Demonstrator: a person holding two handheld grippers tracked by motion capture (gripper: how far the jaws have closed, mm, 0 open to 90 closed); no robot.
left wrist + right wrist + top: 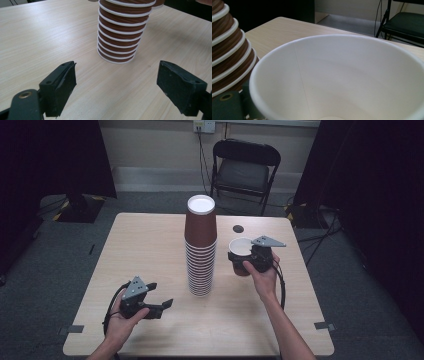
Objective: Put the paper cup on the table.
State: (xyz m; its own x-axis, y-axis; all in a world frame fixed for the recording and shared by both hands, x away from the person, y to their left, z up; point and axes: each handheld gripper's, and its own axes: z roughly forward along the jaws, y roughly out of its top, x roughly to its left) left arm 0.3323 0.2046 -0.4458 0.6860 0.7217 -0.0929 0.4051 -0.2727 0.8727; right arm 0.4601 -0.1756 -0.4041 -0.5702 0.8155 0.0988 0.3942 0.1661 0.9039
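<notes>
A tall stack of brown paper cups (201, 247) stands upside down mid-table, white rims showing in the left gripper view (120, 35) and the right gripper view (229, 50). My right gripper (246, 260) is shut on a single brown cup (240, 254) held upright, to the right of the stack; its white inside (352, 80) opens toward the camera. My left gripper (161, 302) rests low at the front left, open, nothing between its pads (62, 85), pointed at the stack's base.
The wooden table (150, 240) has a small dark round spot (238, 228) behind the held cup. A black folding chair (243, 170) stands beyond the far edge. Dark curtains hang on both sides.
</notes>
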